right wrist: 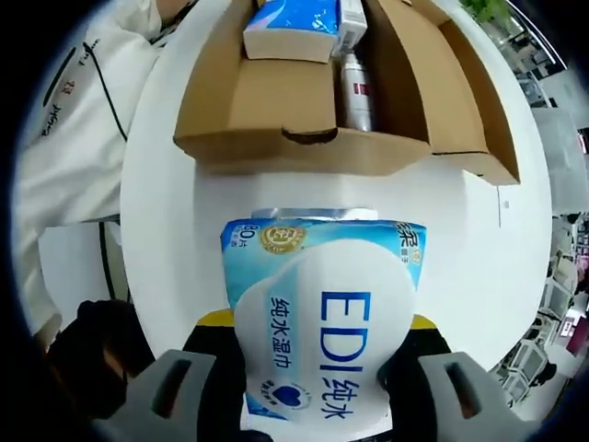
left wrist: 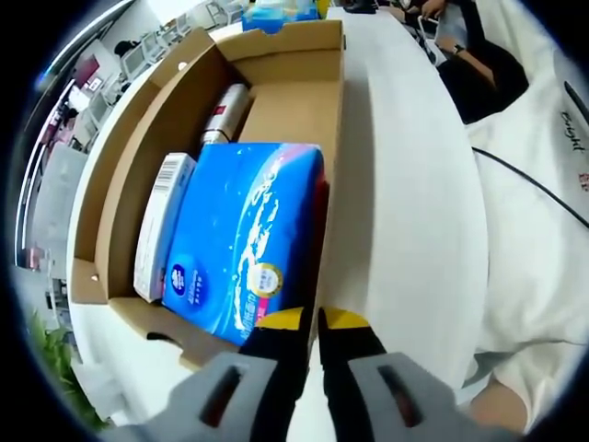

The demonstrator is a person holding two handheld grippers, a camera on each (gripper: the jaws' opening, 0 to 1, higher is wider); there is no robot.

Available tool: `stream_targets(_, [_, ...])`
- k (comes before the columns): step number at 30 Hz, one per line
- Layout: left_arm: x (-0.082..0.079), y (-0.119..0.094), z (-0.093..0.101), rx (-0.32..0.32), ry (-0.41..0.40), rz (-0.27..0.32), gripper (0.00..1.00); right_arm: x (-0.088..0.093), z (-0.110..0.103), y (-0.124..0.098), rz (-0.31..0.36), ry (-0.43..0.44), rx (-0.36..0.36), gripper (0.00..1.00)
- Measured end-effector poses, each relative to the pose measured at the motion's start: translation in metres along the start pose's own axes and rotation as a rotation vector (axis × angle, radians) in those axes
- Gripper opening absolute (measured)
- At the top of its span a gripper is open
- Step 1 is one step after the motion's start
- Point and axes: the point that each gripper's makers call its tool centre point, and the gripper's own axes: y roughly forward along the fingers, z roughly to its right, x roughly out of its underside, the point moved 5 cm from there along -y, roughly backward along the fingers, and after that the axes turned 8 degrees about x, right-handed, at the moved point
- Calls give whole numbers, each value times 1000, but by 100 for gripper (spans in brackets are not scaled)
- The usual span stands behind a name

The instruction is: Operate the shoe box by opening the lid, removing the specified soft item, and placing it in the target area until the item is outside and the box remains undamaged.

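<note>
The brown cardboard shoe box (left wrist: 138, 166) lies open on the white table (left wrist: 405, 230), its lid (left wrist: 92, 193) folded out to the side. Inside lie a blue tissue pack (left wrist: 244, 230), a small white carton (left wrist: 161, 221) and a silver tube (left wrist: 225, 115). My left gripper (left wrist: 313, 322) sits at the box's near corner, jaws pressed together on the wall's edge. In the right gripper view, my right gripper (right wrist: 320, 322) is shut on a soft blue-and-white wet wipes pack (right wrist: 322, 276), held outside the box (right wrist: 304, 152) over the table (right wrist: 175, 230).
A person in white clothing (left wrist: 534, 230) stands at the table's edge beside the box, also seen in the right gripper view as a white sleeve (right wrist: 64, 138). A black cable (left wrist: 534, 184) crosses the clothing. Another person (left wrist: 469, 64) sits at the far end.
</note>
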Motion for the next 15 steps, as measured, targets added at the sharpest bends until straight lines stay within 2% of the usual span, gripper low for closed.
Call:
stream_targets(5, [0, 0, 0, -1, 2, 2, 5, -2, 1, 9, 15, 6, -3, 61])
stream_targets(15, [1, 0, -1, -2, 3, 3, 5, -1, -2, 21, 4, -2, -16, 58])
